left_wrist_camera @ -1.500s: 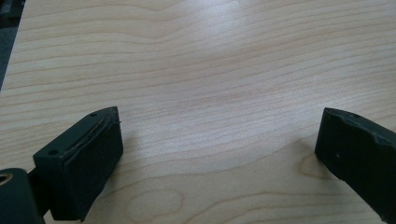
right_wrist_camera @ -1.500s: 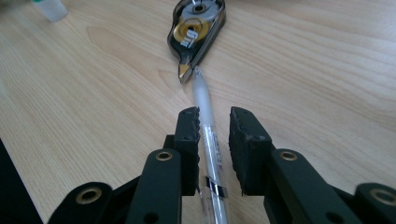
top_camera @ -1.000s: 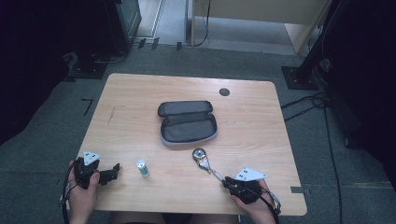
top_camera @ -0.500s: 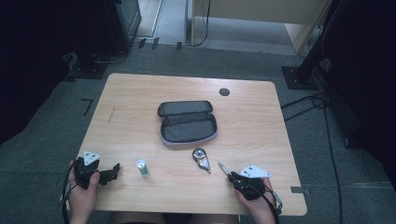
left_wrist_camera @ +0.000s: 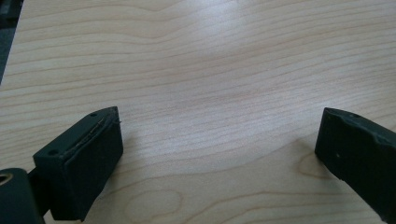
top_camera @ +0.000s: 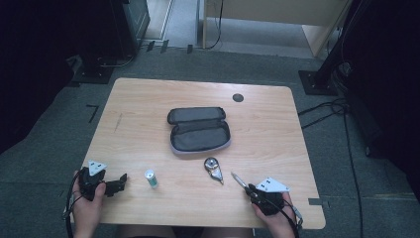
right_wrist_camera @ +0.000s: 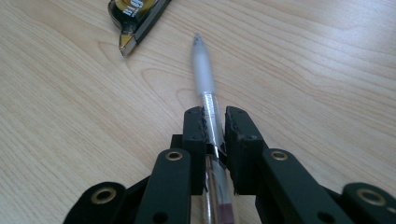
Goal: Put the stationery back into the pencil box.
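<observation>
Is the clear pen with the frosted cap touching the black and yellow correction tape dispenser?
Apart. The right gripper view shows bare wood between the clear pen tip and the correction tape dispenser.

Right gripper (right_wrist_camera: pixel 215 122) clamped on a clear pen (right_wrist_camera: pixel 204 74) pointing ahead over wood table (right_wrist_camera: pixel 327 70), correction tape dispenser (right_wrist_camera: pixel 135 16) beyond, left.

Light wooden table (top_camera: pixel 148 104), rounded corners, small dark round cap (top_camera: pixel 238 97) set in its top toward 1 o'clock. Grey carpet floor (top_camera: pixel 59 134) all around. Black stand base (top_camera: pixel 94 74) at 10 o'clock, another (top_camera: pixel 317 82) at 2 o'clock. Cables (top_camera: pixel 341 106) trail at 3 o'clock. Pale wooden furniture (top_camera: pixel 277 10) at 12 o'clock. Edges of room dark.
</observation>
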A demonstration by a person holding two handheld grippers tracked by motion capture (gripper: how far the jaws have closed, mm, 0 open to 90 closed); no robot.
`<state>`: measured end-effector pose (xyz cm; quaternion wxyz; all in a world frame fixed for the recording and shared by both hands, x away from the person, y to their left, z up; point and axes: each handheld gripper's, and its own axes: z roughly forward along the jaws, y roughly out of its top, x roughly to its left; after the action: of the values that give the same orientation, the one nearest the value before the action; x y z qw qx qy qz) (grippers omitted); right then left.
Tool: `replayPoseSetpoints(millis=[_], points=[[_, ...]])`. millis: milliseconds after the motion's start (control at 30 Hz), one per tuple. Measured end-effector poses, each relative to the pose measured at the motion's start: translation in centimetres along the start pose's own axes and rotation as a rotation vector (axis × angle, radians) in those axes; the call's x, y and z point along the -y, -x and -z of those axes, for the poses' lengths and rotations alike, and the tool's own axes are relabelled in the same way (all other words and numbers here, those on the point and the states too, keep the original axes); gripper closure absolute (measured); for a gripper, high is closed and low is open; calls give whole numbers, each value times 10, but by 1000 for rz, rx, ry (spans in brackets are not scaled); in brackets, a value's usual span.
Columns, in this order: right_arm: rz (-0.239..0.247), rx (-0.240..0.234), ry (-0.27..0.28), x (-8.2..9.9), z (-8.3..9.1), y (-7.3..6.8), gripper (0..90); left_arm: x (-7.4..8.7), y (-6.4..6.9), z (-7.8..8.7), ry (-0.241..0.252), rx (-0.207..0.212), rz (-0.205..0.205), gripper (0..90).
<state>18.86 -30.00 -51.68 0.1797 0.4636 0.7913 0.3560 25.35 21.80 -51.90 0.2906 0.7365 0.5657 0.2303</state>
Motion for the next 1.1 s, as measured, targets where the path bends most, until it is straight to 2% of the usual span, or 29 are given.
replayPoseSetpoints(millis=[200, 633, 800, 1100], points=[[2, 18, 0, -2, -2, -2, 802, 0, 0, 0, -1, 1, 0, 13], [-28, 10, 74, -16, 8, 2, 803, 0, 0, 0, 0, 0, 1, 13], [-20, 8, 84, -28, 8, 4, 803, 0, 0, 0, 0, 0, 1, 13], [32, -8, 102, -62, 5, 4, 802, 0, 0, 0, 0, 0, 0, 13]])
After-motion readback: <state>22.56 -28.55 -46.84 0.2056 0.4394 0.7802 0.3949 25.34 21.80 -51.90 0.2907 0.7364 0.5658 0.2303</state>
